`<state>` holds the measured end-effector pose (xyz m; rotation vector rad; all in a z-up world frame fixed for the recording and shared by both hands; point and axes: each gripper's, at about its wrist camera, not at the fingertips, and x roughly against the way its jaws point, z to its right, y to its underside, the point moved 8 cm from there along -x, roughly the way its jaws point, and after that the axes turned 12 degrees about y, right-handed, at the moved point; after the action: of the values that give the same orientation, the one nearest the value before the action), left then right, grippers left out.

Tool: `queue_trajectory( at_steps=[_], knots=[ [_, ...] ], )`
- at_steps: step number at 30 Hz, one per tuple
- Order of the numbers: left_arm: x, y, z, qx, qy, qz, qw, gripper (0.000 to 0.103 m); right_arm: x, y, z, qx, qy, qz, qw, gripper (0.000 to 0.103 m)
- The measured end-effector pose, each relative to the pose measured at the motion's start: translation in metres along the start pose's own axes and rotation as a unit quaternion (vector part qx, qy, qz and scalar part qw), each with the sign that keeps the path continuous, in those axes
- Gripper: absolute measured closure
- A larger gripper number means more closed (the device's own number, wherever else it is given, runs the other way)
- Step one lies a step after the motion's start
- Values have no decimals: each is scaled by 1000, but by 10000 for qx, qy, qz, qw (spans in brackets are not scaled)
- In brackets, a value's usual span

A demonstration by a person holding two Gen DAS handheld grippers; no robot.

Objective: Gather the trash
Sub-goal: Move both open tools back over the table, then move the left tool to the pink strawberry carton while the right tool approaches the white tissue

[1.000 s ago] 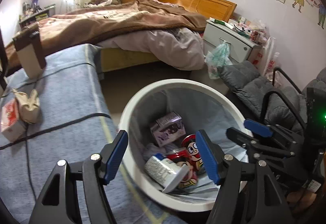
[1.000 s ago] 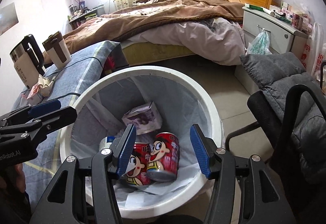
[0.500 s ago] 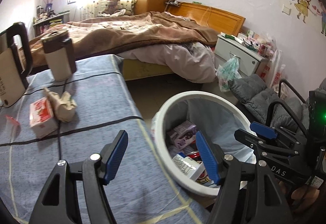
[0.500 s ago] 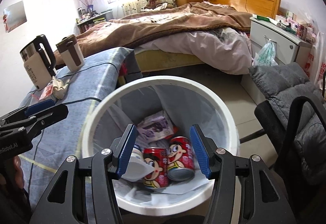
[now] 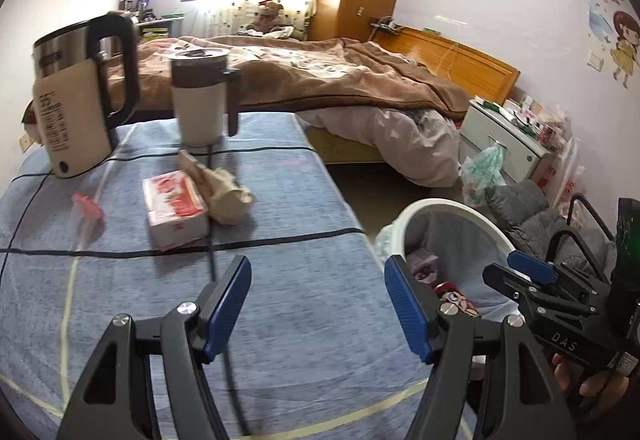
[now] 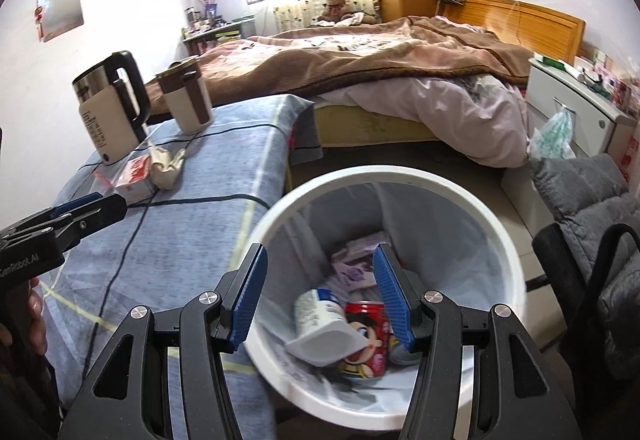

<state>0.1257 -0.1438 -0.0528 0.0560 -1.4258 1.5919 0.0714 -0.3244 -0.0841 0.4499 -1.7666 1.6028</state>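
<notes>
A white trash bin (image 6: 360,176) with a liner stands beside the blue-clothed table (image 5: 300,320). In it lie a red cartoon can (image 6: 366,336), a white yoghurt cup (image 6: 320,324) and a purple carton (image 6: 356,268). My right gripper (image 6: 320,256) hangs open and empty over the bin's near rim. My left gripper (image 5: 318,272) is open and empty above the tablecloth. Ahead of it on the table lie a red-and-white carton (image 5: 176,208), a crumpled beige paper (image 5: 224,192) and a small red wrapper (image 5: 86,206).
A kettle (image 5: 76,112) and a brown-lidded mug (image 5: 198,96) stand at the table's far end. A black cable (image 5: 210,248) runs across the cloth. A bed (image 5: 340,80), a white nightstand (image 5: 508,136) and a chair with a grey jacket (image 6: 592,208) surround the bin.
The left gripper has swung left from over the bin to over the table. The right gripper has drifted left and up, still over the bin. Both sets of jaws keep their width.
</notes>
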Motion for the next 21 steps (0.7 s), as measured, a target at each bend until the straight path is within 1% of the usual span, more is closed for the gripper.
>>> queue_trajectory(
  at_steps=[6,13,16,21],
  knots=[
    [15,-1,-29,172,-175,107,9996,32,-1,-6,-30,207,-154,31,9997,47],
    [28,-5,-69,360,-475,198,9980,32,-10,-17,-68,427,-409,34,9982,47],
    [27,-7,-88,541,-553,164,9969,32,-18,-23,-83,466,-557,-22,9974,47],
    [17,-15,-108,612,-678,69,9958,30,-31,-41,-103,524,-739,-1,9959,47]
  ],
)
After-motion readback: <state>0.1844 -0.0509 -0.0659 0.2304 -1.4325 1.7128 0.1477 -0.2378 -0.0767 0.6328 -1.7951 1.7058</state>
